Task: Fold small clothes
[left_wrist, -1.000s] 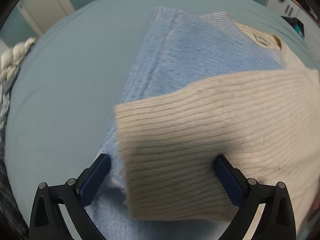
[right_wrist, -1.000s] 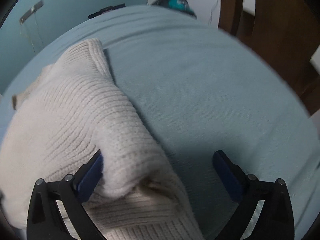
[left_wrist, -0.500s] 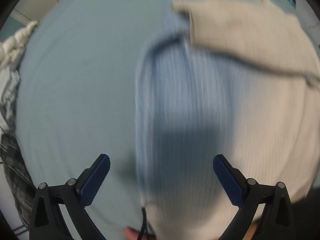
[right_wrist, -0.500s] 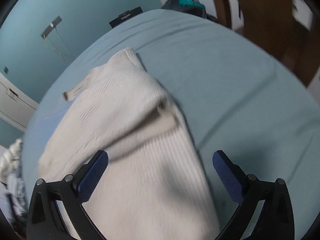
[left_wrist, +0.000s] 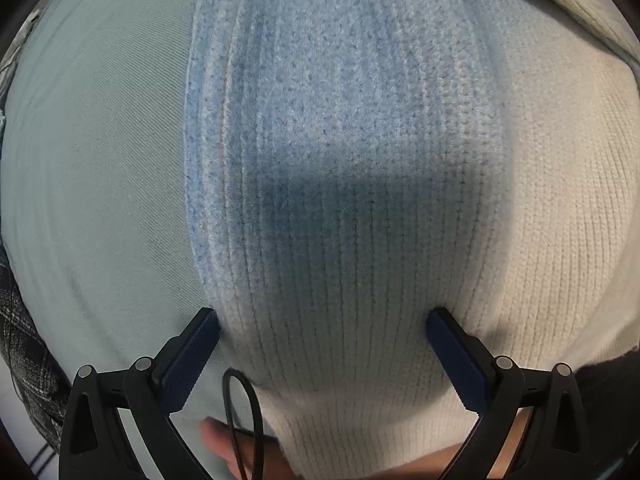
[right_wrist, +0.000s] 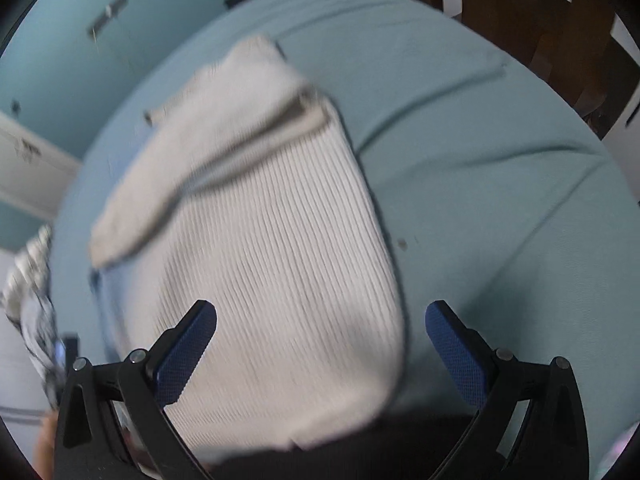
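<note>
A ribbed knit sweater, light blue on its left and cream on its right, lies flat on the pale blue bedsheet [left_wrist: 100, 160]. In the left wrist view the sweater [left_wrist: 360, 160] fills the frame, and my left gripper [left_wrist: 324, 328] hovers open low over its near hem, its fingers straddling the blue part. In the right wrist view the sweater [right_wrist: 272, 240] shows its cream side, with a cream sleeve [right_wrist: 192, 168] folded across the upper body. My right gripper [right_wrist: 322, 320] is open above the near right corner, holding nothing.
A person's hand [left_wrist: 232, 444] and a black cord [left_wrist: 244, 420] show under the left gripper. Patterned fabric [right_wrist: 32, 280] lies at the bed's left edge. A wooden chair [right_wrist: 520, 12] stands past the bed's far right. Bare sheet [right_wrist: 500, 200] spreads right of the sweater.
Both grippers let go of the cream sleeves, which now lie folded across the sweater. Both have pulled back toward the near hem, and the left one has dropped close to the fabric.
</note>
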Demonstrator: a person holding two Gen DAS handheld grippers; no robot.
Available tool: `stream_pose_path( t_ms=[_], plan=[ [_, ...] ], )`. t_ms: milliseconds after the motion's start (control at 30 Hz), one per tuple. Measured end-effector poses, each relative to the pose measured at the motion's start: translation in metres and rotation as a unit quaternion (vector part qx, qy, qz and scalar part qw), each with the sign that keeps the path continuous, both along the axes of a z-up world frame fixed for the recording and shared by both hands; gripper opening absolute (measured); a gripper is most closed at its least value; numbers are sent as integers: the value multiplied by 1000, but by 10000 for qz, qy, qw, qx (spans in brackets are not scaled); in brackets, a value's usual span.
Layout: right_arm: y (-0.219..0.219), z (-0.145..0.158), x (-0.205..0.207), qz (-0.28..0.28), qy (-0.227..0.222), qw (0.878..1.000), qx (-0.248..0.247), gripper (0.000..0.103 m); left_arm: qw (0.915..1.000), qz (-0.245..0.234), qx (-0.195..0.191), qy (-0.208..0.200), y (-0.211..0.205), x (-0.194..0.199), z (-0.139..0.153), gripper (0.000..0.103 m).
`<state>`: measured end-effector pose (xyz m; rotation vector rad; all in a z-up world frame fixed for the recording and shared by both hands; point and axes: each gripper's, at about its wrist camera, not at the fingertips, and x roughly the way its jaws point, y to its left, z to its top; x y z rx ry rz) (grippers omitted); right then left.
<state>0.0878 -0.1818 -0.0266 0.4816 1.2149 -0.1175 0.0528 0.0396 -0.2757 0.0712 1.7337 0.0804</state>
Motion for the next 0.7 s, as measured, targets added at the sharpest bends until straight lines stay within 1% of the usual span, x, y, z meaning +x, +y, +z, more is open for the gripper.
stream_pose_path(
  t_ms=[33, 67, 100, 133, 167, 200, 267, 300, 367, 433, 467, 533, 567, 600, 667, 700],
  plan=[
    [-1, -4, -2, 64, 190, 9997, -110, 102, 10000, 14, -5, -9, 0, -2, 0, 103],
    [-5, -11, -12, 140, 402, 9988, -245, 102, 10000, -3, 24, 13, 1, -3, 1, 103],
    [-6, -19, -12, 216, 653, 9971, -315, 102, 10000, -35, 85, 40, 11, 5, 3, 103],
    [-10, -28, -11, 244, 816, 9963, -101, 102, 9998, -63, 162, 19, 13, 4, 6, 103],
    [-17, -30, -14, 212, 785, 9964, 258, 102, 9998, -55, 191, -43, 15, 3, 13, 103],
    [-24, -32, -17, 146, 739, 9962, 443, 102, 9998, -15, 112, -137, 26, 18, 23, 103],
    [-34, -39, -14, -44, 777, 9940, 772, 102, 9989, 82, -250, -379, 30, 19, 38, 103],
    [-38, -43, -13, -110, 803, 9924, 923, 102, 9985, 73, -258, -473, 34, 19, 45, 103],
    [-45, -53, -11, -241, 936, 9878, 1221, 102, 9976, 8, -83, -684, 38, 20, 54, 103],
    [-50, -59, -11, -359, 1052, 9834, 1434, 102, 9958, -45, 228, -885, 41, 21, 65, 103],
    [-52, -63, -11, -392, 1119, 9812, 1521, 102, 9948, -2, 265, -986, 48, 23, 69, 103],
    [-51, -63, -15, -379, 1191, 9794, 1584, 102, 9933, 214, 185, -1119, 63, 27, 74, 103],
    [-50, -63, -12, -361, 1205, 9796, 1569, 102, 9934, 299, 115, -1100, 67, 27, 73, 103],
    [-50, -63, -10, -354, 1208, 9802, 1529, 102, 9948, 304, -21, -972, 70, 28, 66, 103],
    [-49, -60, -10, -323, 1250, 9819, 1382, 102, 9980, 39, -247, -575, 75, 23, 47, 103],
    [-46, -60, -12, -295, 1289, 9826, 1302, 102, 9992, -157, -169, -329, 73, 18, 33, 103]
  ],
)
